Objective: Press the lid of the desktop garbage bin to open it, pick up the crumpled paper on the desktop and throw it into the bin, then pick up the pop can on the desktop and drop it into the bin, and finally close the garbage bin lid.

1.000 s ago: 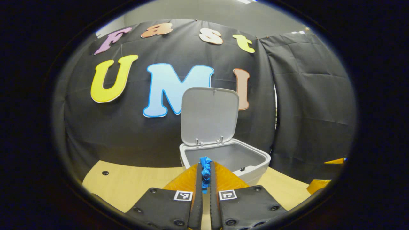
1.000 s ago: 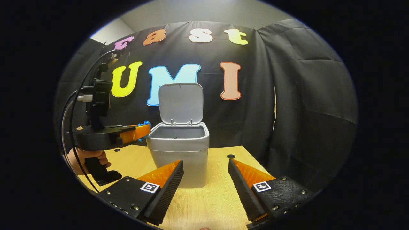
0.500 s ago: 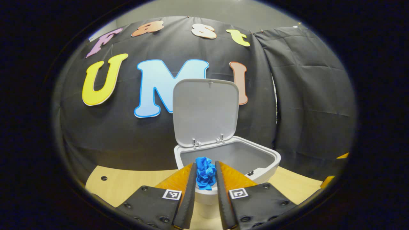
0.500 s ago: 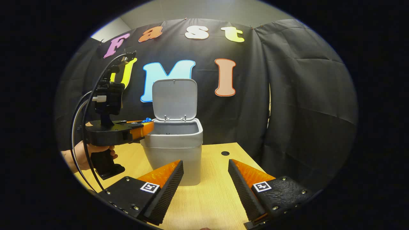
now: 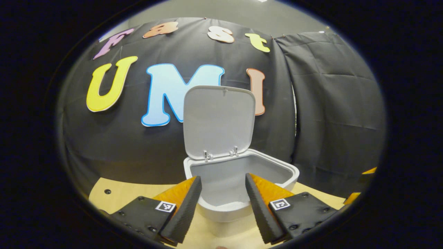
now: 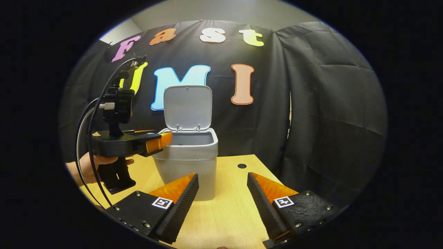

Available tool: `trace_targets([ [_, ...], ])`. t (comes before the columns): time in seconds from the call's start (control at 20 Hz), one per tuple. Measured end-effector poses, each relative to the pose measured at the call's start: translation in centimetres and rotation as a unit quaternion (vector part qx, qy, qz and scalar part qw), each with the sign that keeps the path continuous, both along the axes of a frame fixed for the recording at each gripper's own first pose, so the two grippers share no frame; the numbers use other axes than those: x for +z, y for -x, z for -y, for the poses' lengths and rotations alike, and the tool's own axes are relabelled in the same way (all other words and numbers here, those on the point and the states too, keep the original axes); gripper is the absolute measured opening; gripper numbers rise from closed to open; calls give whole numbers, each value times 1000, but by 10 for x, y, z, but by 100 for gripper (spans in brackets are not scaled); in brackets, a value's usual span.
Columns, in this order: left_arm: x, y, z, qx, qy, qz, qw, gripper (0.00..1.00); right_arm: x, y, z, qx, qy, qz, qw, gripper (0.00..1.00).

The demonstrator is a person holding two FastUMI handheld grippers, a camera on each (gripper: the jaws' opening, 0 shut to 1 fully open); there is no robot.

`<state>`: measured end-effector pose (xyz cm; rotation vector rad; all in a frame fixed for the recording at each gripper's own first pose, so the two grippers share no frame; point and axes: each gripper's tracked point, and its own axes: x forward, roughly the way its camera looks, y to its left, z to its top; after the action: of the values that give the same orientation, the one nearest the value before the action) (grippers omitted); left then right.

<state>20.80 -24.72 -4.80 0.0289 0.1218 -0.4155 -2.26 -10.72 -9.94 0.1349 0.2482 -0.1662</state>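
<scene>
The left gripper is hanging wide open and empty over the bin, low in the middle, lid standing up. The right gripper is waiting wide open. The can is next, so lifting straight up should be keeping clear of the rim

Black screwed hand-held gripper bearing square markers.

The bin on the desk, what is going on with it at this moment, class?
A person holds a gripper in each hand. The grey bin stands on the wooden desk with its lid swung upright. The left gripper hovers open at the bin's rim, nothing between its fingers. The right gripper waits open above the desk, nearer the camera and apart from the bin.
</scene>
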Motion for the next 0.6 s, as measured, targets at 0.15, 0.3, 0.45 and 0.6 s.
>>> trace_targets([
  [0.15, 9, 8, -9, 11, 11, 11, 1000, 93, 4, 1, -5, 8, 1, 5, 1000, 91],
  [0.3, 17, 20, -22, 23, 20, 16, 999, 96, 8, 4, -13, 19, 1, 12, 1000, 91],
  [0.45, 26, 36, -41, 39, 23, 24, 999, 95, 12, 5, -23, 37, -1, 21, 999, 91],
  [0.6, 35, 53, -61, 55, 25, 36, 998, 94, 21, 9, -40, 68, -7, 45, 997, 96],
])
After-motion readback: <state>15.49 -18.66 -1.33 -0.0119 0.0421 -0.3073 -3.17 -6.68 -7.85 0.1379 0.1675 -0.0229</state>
